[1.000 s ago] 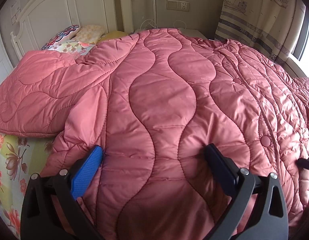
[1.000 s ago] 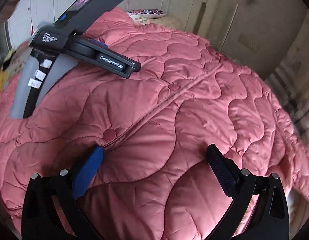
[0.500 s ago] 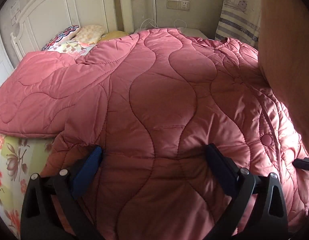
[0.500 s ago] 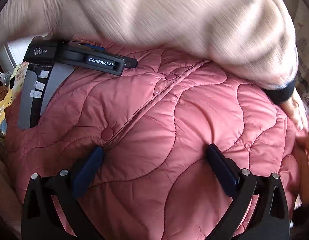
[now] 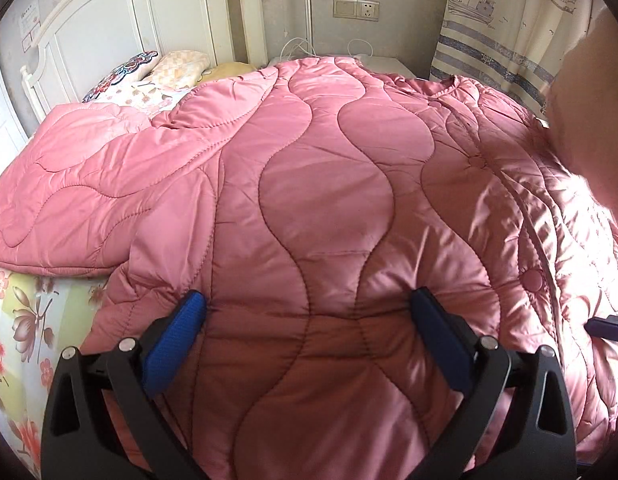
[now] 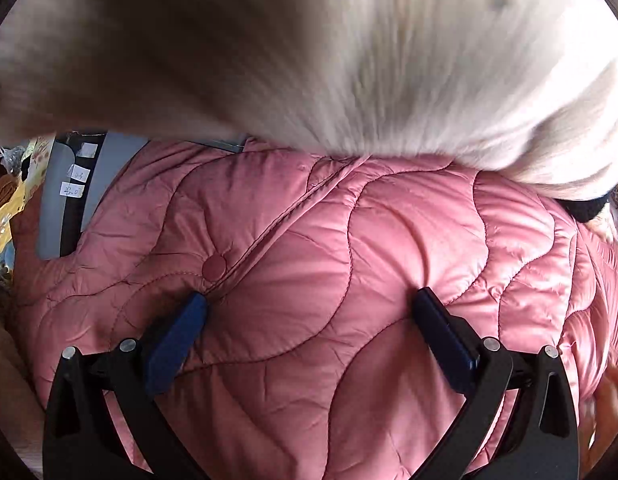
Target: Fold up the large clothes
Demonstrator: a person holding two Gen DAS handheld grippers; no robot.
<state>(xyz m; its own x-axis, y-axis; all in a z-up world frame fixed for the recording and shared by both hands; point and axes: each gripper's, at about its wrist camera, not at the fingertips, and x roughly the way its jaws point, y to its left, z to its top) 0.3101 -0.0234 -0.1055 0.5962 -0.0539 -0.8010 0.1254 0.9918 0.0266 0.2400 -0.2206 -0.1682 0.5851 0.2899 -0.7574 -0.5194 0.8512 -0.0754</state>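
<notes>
A large pink quilted coat (image 5: 325, 184) lies spread over the bed, front up, with covered snap buttons (image 5: 533, 279) along its placket. One sleeve (image 5: 81, 184) stretches out to the left. My left gripper (image 5: 309, 316) is open, its fingers resting on the coat near the hem. My right gripper (image 6: 309, 316) is open too and rests on the same coat (image 6: 349, 264) beside a snap button (image 6: 214, 266). The left gripper's grey body (image 6: 69, 196) shows at the left of the right wrist view. A white furry sleeve (image 6: 349, 60) hides the upper half there.
A white headboard (image 5: 121, 32) and pillows (image 5: 169, 76) stand at the far left. A floral sheet (image 5: 33, 320) shows at the bed's left side. A patterned curtain (image 5: 509, 20) and a wall socket (image 5: 357, 9) are behind. A person's arm (image 5: 589, 120) enters at the right.
The person's arm in the white sleeve has swept across the right wrist view and now covers its top half. Both grippers stay open on the coat, almost still.
</notes>
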